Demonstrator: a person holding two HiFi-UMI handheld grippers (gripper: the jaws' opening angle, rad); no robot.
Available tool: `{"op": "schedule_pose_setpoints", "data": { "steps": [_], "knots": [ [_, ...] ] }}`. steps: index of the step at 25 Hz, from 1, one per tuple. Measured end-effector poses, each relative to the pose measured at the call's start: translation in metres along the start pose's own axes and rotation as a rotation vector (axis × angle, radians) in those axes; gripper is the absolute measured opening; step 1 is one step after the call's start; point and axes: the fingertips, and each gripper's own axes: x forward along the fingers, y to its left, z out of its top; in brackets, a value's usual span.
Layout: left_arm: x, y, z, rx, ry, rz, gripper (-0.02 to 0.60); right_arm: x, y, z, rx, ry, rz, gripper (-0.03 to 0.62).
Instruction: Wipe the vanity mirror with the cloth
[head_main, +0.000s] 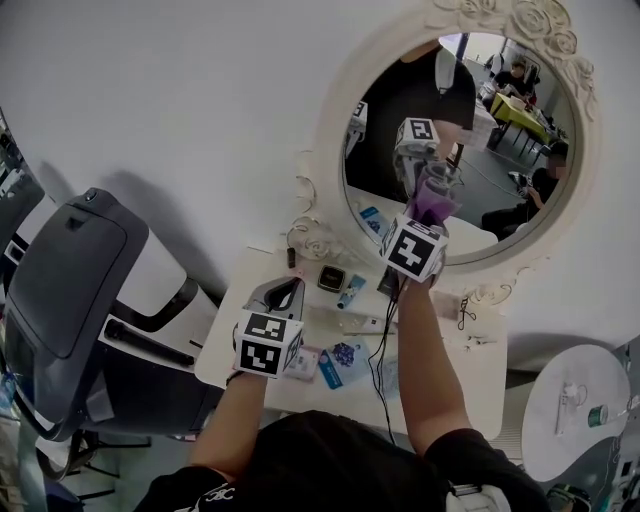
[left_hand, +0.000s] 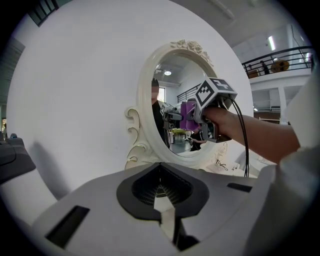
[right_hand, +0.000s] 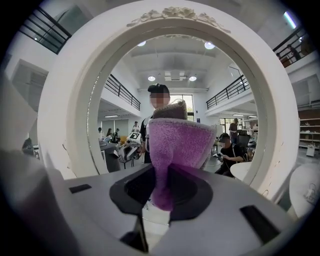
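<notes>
Two grippers are seen, one in each hand, each carrying one cube of black-and-white square markers. One mirror (head_main: 500, 170) is stood at the far edge of a white table (head_main: 480, 372). Its glass is oval and is set in a broad cream frame (right_hand: 65, 125) with carved roses at the top and scrolls at the foot.

One cloth (right_hand: 181, 145), purple and of a thick, fuzzy pile, is clamped in the right gripper (right_hand: 161, 200). The jaws are closed on its narrow lower end, and the wider upper part is fanned out above them. In the head view the right gripper (head_main: 428, 200) is raised to the lower middle of the glass, with the cloth (head_main: 442, 210) at the surface just under its own reflection.

The left gripper (head_main: 295, 284) is held low and nearer, over the left end of the table and well apart from the mirror. In its own view the left gripper (left_hand: 161, 199) is shown with jaws brought together and nothing between them.

Several small items are scattered on the tabletop. One dark grey padded chair (head_main: 70, 290) is seen at the left and one small round white table (head_main: 580, 410) at the right.
</notes>
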Motion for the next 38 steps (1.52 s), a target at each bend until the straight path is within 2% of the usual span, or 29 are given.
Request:
{"op": "schedule_pose_setpoints", "data": {
  "steps": [8, 13, 15, 18, 20, 24, 29, 35, 38],
  "knots": [
    [-0.009, 0.027, -0.004, -0.022, -0.017, 0.010, 0.008, 0.001, 0.059, -0.005, -0.084, 0.005, 0.038, 0.080],
    [-0.013, 0.040, -0.012, -0.045, -0.010, 0.026, 0.008, 0.003, 0.084, -0.007, -0.069, 0.018, 0.076, 0.080],
    [-0.014, 0.042, -0.011, -0.047, -0.012, 0.031, 0.008, 0.004, 0.095, -0.009, -0.085, 0.026, 0.110, 0.079],
    [-0.016, 0.043, -0.010, -0.044, -0.009, 0.041, 0.008, 0.004, 0.124, -0.016, -0.108, 0.057, 0.207, 0.080],
    [-0.019, 0.042, -0.009, -0.040, -0.008, 0.051, 0.008, 0.004, 0.136, -0.022, -0.126, 0.062, 0.231, 0.079],
    [-0.025, 0.041, -0.010, -0.033, -0.007, 0.068, 0.008, 0.003, 0.132, -0.023, -0.133, 0.049, 0.248, 0.079],
    [-0.024, 0.033, -0.009, -0.033, -0.008, 0.074, 0.008, -0.009, 0.128, -0.023, -0.093, -0.004, 0.349, 0.078],
    [-0.010, 0.001, -0.001, -0.028, -0.019, 0.022, 0.008, -0.055, 0.097, -0.019, -0.092, -0.171, 0.426, 0.078],
    [0.002, -0.028, 0.005, -0.018, -0.026, -0.045, 0.008, -0.078, 0.060, -0.024, -0.071, -0.204, 0.401, 0.078]
  ]
}}
